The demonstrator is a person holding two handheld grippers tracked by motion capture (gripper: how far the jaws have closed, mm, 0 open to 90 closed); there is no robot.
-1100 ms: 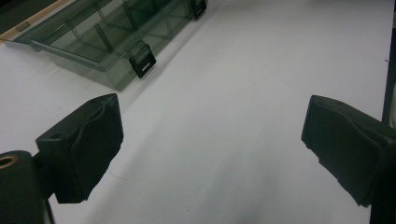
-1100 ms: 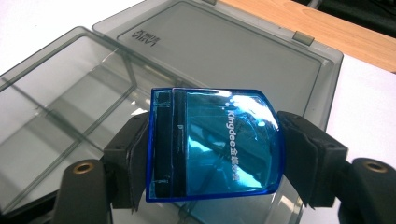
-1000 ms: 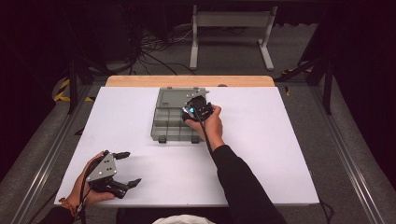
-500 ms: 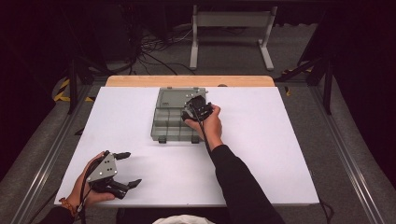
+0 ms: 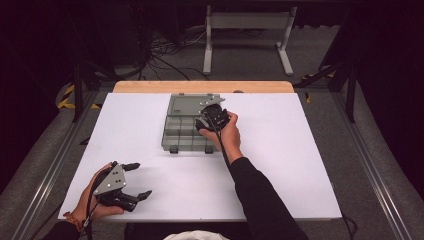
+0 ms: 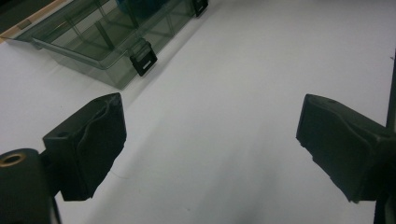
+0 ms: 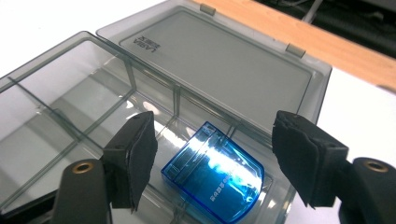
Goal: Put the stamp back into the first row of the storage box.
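A smoky-grey clear organiser box (image 5: 179,134) lies in the middle of the white table (image 5: 285,150), its lid (image 5: 187,102) folded open at the far side. In the right gripper view a small clear blue case (image 7: 219,179) lies in one compartment of the box (image 7: 60,93), near the lid (image 7: 219,60). My right gripper (image 5: 207,120) hovers over the box's right part. Its jaws (image 7: 212,140) stand open on either side of the blue case and do not touch it. My left gripper (image 5: 142,179) rests near the front left corner, open (image 6: 210,140) with nothing between the jaws.
The box (image 6: 98,42) has black latches (image 6: 142,58) on its near side. A wooden strip (image 5: 200,86) runs along the table's far edge. Beyond it stand a metal frame (image 5: 247,20) and cables on the dark floor. White table surface surrounds the box.
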